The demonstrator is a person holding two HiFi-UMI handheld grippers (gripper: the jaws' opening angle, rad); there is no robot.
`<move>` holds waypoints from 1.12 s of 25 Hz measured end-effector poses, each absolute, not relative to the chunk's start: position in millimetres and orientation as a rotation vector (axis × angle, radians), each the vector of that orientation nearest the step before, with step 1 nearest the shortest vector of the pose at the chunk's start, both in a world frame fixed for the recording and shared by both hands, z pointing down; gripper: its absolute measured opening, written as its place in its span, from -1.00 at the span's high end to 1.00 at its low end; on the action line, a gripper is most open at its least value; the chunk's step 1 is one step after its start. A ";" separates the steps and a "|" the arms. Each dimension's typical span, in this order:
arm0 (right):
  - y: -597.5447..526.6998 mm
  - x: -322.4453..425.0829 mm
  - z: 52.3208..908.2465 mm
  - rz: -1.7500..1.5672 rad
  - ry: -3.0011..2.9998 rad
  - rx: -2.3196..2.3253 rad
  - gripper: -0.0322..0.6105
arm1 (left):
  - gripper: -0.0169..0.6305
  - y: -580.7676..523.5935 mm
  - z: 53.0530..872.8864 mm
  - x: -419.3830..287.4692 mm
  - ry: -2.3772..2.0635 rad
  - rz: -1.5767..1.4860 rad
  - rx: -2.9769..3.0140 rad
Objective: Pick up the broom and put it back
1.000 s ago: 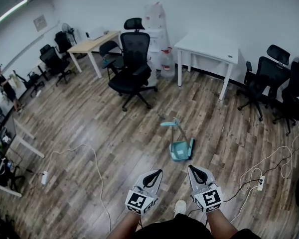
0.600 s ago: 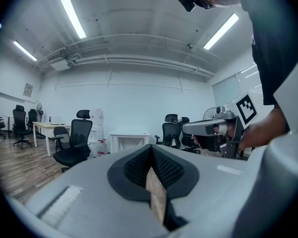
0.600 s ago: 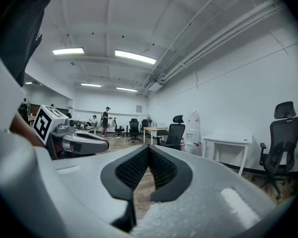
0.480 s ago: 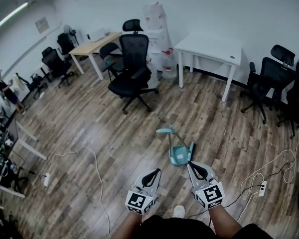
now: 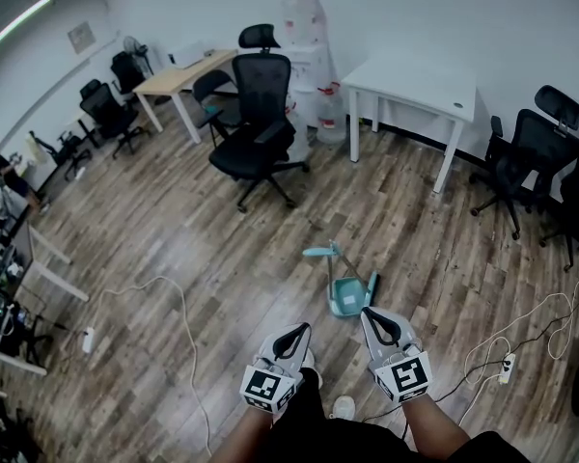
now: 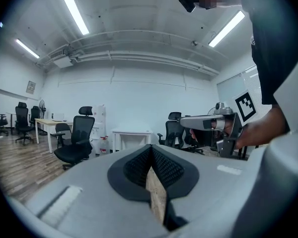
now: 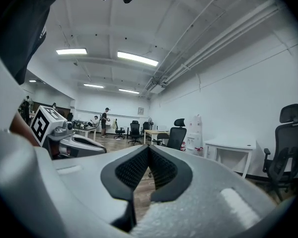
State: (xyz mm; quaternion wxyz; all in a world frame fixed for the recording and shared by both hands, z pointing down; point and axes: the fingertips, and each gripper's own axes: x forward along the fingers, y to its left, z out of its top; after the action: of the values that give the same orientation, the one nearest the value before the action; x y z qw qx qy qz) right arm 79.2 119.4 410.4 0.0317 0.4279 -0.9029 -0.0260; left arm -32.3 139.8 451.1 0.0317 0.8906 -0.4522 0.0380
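Teal broom [image 5: 320, 252] with thin handle lay by a teal dustpan [image 5: 350, 297], twelve o'clock from left gripper [image 5: 302, 332] and right gripper [image 5: 371, 316], both closed, empty.

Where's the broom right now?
Head view, lower centre: the broom is on the wood floor by the teal dustpan, just ahead of the right gripper and well short of the black office chair.

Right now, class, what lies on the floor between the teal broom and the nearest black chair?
Nothing: the head view shows only bare wood floor between broom and chair.
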 end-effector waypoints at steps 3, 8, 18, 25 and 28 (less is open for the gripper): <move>103.8 72.8 410.9 -0.073 -2.766 1.329 0.89 | 0.89 121.4 451.1 -39.1 -1.385 0.119 2.740; 65.8 54.3 408.5 -0.067 -2.761 1.304 0.89 | 0.89 75.3 443.2 -52.6 -1.374 0.097 2.758; -8.6 25.3 406.1 -0.054 -2.713 1.380 0.89 | 0.89 -1.2 439.0 -79.5 -1.294 0.102 2.796; -41.0 0.2 413.6 -0.051 -2.676 1.395 0.89 | 0.89 -30.6 448.1 -106.5 -1.251 0.124 2.790; -50.4 -4.9 415.5 -0.053 -2.658 1.417 0.89 | 0.89 -46.1 443.7 -115.0 -1.250 0.080 2.786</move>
State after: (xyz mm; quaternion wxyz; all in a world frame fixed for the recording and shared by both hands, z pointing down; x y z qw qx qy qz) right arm -4.9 -50.4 415.5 0.0646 0.4693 -0.8805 -0.0175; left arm -115.0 -46.1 443.7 0.0434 0.9112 -0.4089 0.0261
